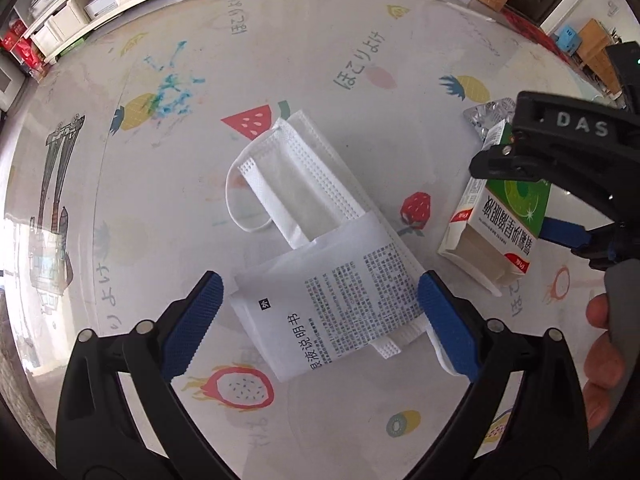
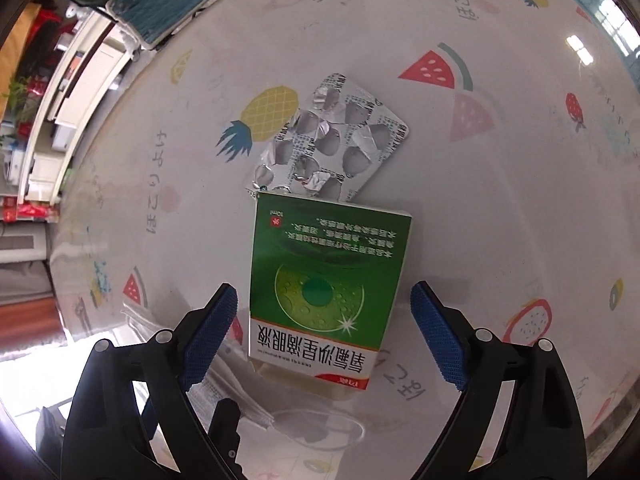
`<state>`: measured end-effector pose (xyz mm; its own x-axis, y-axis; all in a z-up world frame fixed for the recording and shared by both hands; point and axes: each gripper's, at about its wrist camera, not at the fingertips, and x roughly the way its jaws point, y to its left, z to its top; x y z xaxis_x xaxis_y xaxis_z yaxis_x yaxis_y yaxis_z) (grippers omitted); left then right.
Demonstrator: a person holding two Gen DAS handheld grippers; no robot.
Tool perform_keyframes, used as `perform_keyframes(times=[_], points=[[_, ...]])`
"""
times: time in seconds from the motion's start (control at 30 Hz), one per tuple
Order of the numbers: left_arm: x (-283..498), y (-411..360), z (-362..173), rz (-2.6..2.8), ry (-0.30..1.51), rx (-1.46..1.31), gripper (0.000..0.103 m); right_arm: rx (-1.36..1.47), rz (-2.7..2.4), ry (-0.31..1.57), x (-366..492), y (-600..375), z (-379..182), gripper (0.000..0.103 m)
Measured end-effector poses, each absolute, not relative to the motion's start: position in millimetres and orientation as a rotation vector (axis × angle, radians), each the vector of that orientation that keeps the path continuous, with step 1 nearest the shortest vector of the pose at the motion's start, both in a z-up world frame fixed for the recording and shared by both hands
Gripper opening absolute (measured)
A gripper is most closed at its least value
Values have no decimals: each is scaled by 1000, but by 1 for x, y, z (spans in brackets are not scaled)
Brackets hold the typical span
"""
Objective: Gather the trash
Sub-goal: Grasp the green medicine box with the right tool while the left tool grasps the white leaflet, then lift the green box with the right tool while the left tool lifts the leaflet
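Landmark: the green box [image 2: 326, 288] lay flat on the fruit-print table [image 1: 320, 60].
Right gripper [image 2: 324, 332]: its jaws stood apart, one on each side of the box's near end; neither blue pad clearly touched the card.
Left gripper [image 1: 320, 316]: also spread wide, straddling the leaflet [image 1: 320, 304], not yet clamped on it.
Leaflet: to the left of the box, lying on top of the mask [image 1: 296, 184].
Mask: also left of the box, one ear loop curling away from it.
Blister pack [image 2: 328, 140]: beyond the box's far end, its near edge tucked under the box.
Step in hand: likely closing on the box and on the leaflet at once.
Right-hand advice: the box's near end looked open and hollow, so it would probably crush; squeeze gently across the side walls and lift level so the blister pack is not dragged.
Left-hand advice: thin paper calls for low pads; catching the mask underneath too would make the grip surer.
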<state>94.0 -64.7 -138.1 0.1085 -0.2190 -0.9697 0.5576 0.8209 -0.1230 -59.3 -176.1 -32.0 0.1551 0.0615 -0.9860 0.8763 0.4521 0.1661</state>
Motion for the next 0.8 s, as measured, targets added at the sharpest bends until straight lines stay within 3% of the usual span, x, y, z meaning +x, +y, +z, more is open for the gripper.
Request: perform_keyframes(times=[0.1, 0.17, 0.23, 0.3, 0.4, 0.7, 0.8], points=[[98, -56, -136, -594, 1367, 266, 79, 925, -734, 1286, -61, -176, -30, 78], [100, -50, -135, -596, 1370, 250, 78, 912, -711, 1283, -64, -175, -28, 71], [100, -47, -139, -597, 1389, 252, 67, 918, -687, 1280, -67, -177, -28, 70], [102, -42, -140, -602, 1395, 236, 66, 945, -679, 1276, -73, -179, -29, 69], [96, -37, -132, -619, 1377, 229, 48, 963, -677, 1247, -80, -182, -24, 69], [95, -9, -106, -627, 1351, 165, 36, 962, -622, 1202, -100, -178, 0, 69], [96, -3, -100, -629, 1351, 156, 22, 962, -612, 1186, -106, -177, 7, 69]])
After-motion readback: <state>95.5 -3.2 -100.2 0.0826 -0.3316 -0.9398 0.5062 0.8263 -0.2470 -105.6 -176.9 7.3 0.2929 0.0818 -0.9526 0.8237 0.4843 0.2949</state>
